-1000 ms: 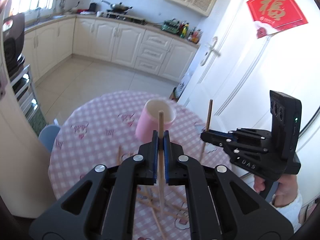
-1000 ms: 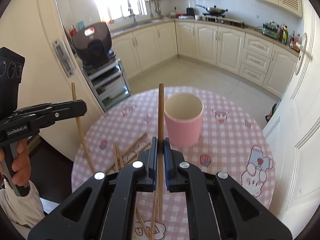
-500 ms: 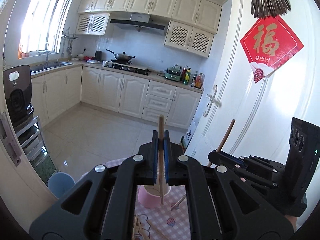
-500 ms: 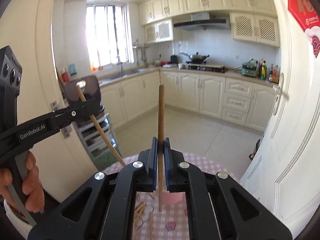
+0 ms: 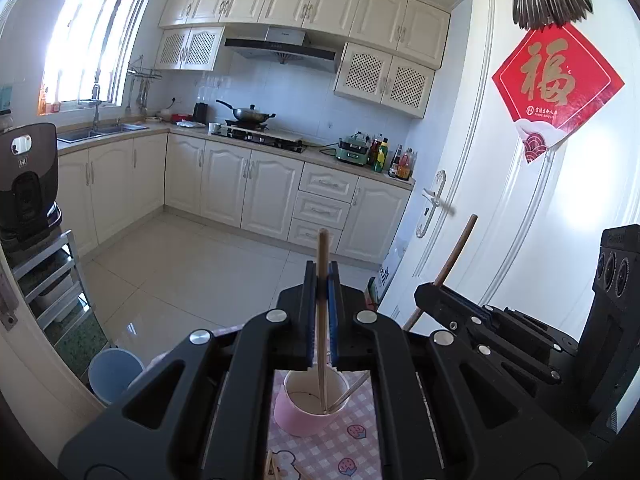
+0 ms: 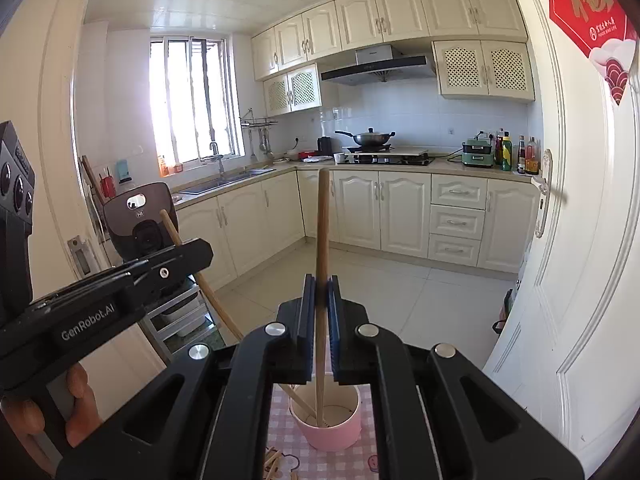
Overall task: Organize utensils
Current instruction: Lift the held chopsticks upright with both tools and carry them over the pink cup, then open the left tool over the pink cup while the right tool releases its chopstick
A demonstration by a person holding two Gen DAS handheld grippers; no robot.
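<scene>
A pink cup stands on the pink checked tablecloth below both grippers; it also shows in the right wrist view. My left gripper is shut on a wooden chopstick whose lower end reaches into the cup. My right gripper is shut on another wooden chopstick, its lower end also inside the cup. Each gripper shows in the other's view: the right one with its slanted chopstick, the left one with its own chopstick.
Loose chopsticks lie on the tablecloth near the cup; they also show in the left wrist view. A white door stands to the right, a metal rack with a black appliance to the left. A blue bin sits on the floor.
Both grippers tilted up and came over the cup, each keeping its chopstick. The chopstick tips went from above the table into the cup.
</scene>
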